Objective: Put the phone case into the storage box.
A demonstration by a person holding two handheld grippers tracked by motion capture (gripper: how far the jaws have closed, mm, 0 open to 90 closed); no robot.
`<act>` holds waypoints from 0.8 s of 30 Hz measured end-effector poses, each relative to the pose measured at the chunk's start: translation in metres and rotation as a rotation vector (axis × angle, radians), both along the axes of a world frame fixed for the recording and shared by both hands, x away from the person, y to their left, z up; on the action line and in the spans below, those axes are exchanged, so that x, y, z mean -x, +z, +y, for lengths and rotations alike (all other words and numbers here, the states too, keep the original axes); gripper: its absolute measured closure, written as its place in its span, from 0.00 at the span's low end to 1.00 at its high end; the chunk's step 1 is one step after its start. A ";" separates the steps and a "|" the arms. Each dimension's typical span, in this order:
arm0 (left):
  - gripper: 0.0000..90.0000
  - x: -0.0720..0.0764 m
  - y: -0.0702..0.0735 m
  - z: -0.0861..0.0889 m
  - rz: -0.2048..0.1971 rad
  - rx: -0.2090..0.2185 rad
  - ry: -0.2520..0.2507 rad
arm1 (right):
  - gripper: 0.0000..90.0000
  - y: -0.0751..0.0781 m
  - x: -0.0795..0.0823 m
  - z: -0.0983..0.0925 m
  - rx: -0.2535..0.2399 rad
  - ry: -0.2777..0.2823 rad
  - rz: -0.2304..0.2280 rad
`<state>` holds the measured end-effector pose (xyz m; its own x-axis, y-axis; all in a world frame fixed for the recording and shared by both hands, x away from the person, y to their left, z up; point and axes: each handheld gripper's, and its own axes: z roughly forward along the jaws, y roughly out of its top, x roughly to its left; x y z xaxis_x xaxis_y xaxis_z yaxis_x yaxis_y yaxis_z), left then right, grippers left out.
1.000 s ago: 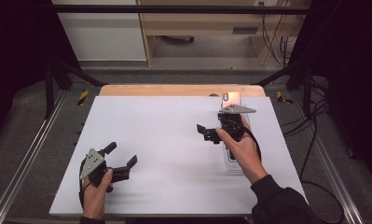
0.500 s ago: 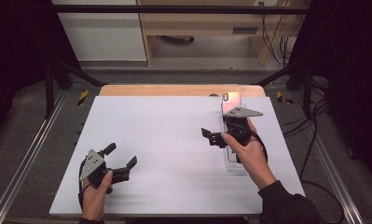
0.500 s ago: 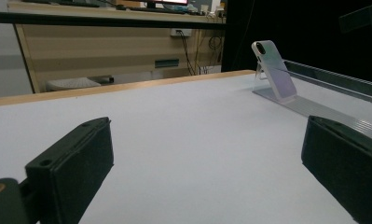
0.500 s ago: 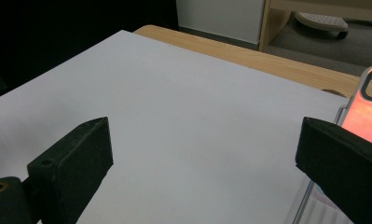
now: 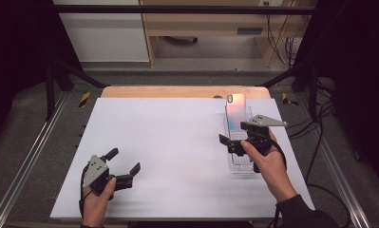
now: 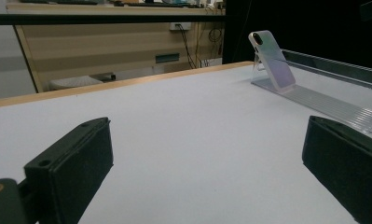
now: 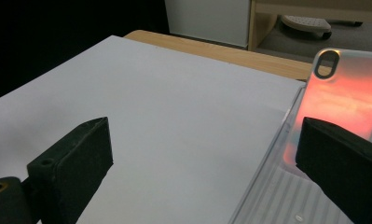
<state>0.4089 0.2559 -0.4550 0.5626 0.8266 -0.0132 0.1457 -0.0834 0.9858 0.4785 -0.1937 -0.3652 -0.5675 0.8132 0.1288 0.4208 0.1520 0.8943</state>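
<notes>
The phone (image 5: 236,114) sits propped up on a clear stand (image 5: 239,156) at the right side of the white table (image 5: 177,142), toward the far edge, with its back and camera cutout facing the person. It's leaning back at a tilt, and the finish is shiny enough that it looks pinkish-blue from above and orange-red up close in the right gripper view (image 7: 347,102). The stand's ribbed base stretches from the phone back toward the person. The right gripper (image 5: 241,140) is over that base, just short of the phone, with its jaws spread wide and nothing between them; one jaw is over the stand and the other is out over bare table. Whether it's actually touching the stand I can't really tell from these angles, though it looks like it's hovering. The left gripper (image 5: 123,166) is way off at the near left corner, well apart from everything, jaws also wide open and empty. From its own camera you can see the phone (image 6: 272,60) and stand (image 6: 323,102) far across the table. Past the table's wooden far edge there's a desk (image 5: 211,23) on the floor.
</notes>
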 end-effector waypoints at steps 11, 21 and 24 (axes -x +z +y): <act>0.01 0.010 0.002 0.027 -0.008 0.030 0.067 | 0.05 -0.008 0.012 -0.032 -0.050 -0.045 -0.015; 0.02 0.014 0.003 0.044 -0.007 0.058 0.102 | 0.04 -0.012 0.021 -0.061 -0.073 -0.100 -0.031; 0.02 0.015 0.003 0.046 -0.009 0.055 0.110 | 0.04 -0.012 0.023 -0.069 -0.076 -0.115 -0.037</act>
<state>0.3944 0.3020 -0.4522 0.4691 0.8814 -0.0558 0.1425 -0.0132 0.9897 0.4553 -0.2625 -0.3774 -0.4768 0.8617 0.1733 0.3982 0.0360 0.9166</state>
